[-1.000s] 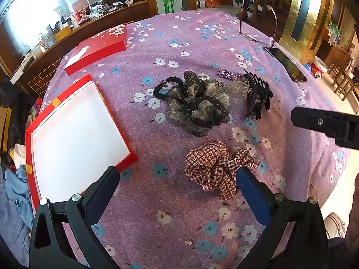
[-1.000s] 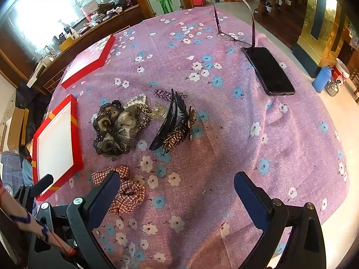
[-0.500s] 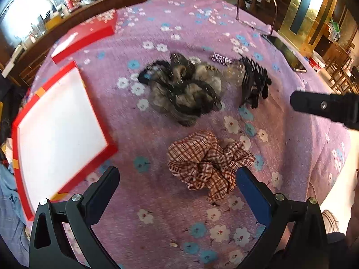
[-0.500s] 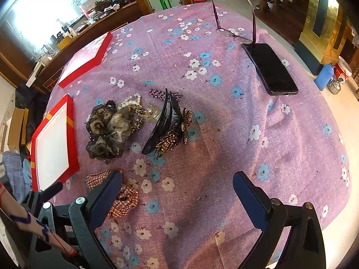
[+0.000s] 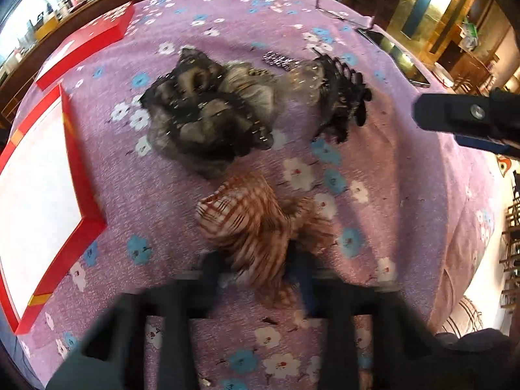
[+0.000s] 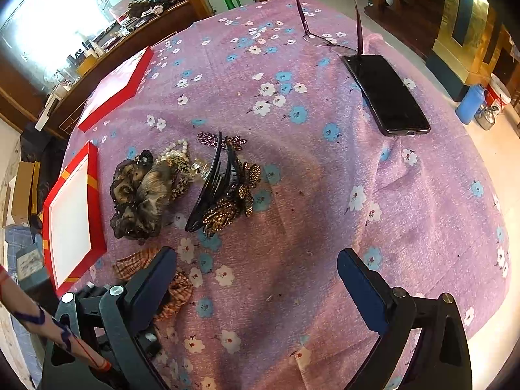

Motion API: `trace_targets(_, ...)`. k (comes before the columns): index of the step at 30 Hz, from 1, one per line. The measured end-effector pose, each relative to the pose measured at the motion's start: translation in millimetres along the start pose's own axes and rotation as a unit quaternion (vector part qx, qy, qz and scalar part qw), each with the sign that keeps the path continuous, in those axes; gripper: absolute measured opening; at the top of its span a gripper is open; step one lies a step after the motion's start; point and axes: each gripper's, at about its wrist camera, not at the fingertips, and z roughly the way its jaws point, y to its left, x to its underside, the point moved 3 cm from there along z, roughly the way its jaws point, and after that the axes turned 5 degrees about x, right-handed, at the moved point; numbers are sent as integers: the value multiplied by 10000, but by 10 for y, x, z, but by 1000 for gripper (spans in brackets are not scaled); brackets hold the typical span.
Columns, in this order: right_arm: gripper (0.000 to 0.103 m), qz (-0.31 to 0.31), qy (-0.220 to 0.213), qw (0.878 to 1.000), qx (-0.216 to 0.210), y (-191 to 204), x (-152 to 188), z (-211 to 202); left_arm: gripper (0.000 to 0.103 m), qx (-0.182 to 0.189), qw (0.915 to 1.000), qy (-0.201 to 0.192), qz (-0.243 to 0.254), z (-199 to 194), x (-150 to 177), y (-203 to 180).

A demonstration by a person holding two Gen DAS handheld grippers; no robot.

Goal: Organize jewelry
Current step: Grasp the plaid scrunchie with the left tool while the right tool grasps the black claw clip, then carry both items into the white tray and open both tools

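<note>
The plaid scrunchie (image 5: 256, 224) sits right at my left gripper (image 5: 256, 269), at 6 o'clock in the left wrist view. My fingers, wide apart half a second ago, have closed in and now pinch its near folds, though motion blur smears the contact. At 9 o'clock lies the open red box (image 5: 87, 224) with its white lining, larger in view than before since I have moved in. Beyond the scrunchie, toward 12 o'clock, the dark gauzy scrunchie (image 5: 208, 120) lies in a heap on the purple floral tablecloth (image 5: 406, 195), with the black claw clip (image 5: 341, 100) at its 2 o'clock side. Farther off at 10 o'clock is the red lid (image 5: 87, 52).

My right gripper (image 6: 256, 279) hangs over the cloth with its fingers spread wide, nothing between them, much as it was earlier. From it, the claw clip (image 6: 214, 188) is at 11 o'clock, the phone (image 6: 386, 94) at 1 o'clock, and the eyeglasses (image 6: 328, 39) beyond.
</note>
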Motion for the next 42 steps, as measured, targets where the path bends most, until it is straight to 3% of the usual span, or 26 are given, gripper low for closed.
trace_targets(9, 101, -80, 44, 9999, -48, 81, -203, 142, 13, -20, 9997, -110, -204, -124, 13, 120)
trace_targets(14, 95, -227, 211, 9995, -81, 260, -335, 348, 13, -92, 9993, -202, -290, -210, 50, 189)
trace_targets(16, 86, -317, 278, 9991, 22, 338, -380, 457, 13, -107, 9992, -228, -299, -237, 56, 206)
trace_targets(18, 62, -360, 421, 9984, 106, 369, -389, 558, 13, -108, 9992, -244, -302, -257, 61, 217)
trace_targets(20, 54, -347, 561, 9978, 102, 359, -376, 624, 13, -115, 9991, -267, -313, -276, 67, 226)
trace_targets(21, 39, -338, 599, 9976, 113, 349, -367, 643, 13, -118, 9990, -271, -321, -282, 72, 233)
trace_targets(24, 32, -247, 570, 9980, 79, 287, -339, 599, 13, -112, 9989, -302, -350, -309, 64, 253)
trace_targets(35, 31, 3, 152, 9999, -56, 75, -244, 86, 13, -5, 9980, -515, -365, -475, -16, 306)
trace_targets(42, 31, -310, -9, 9992, -261, 387, -177, -105, 13, 47, 9949, -749, -681, -748, 10, 604)
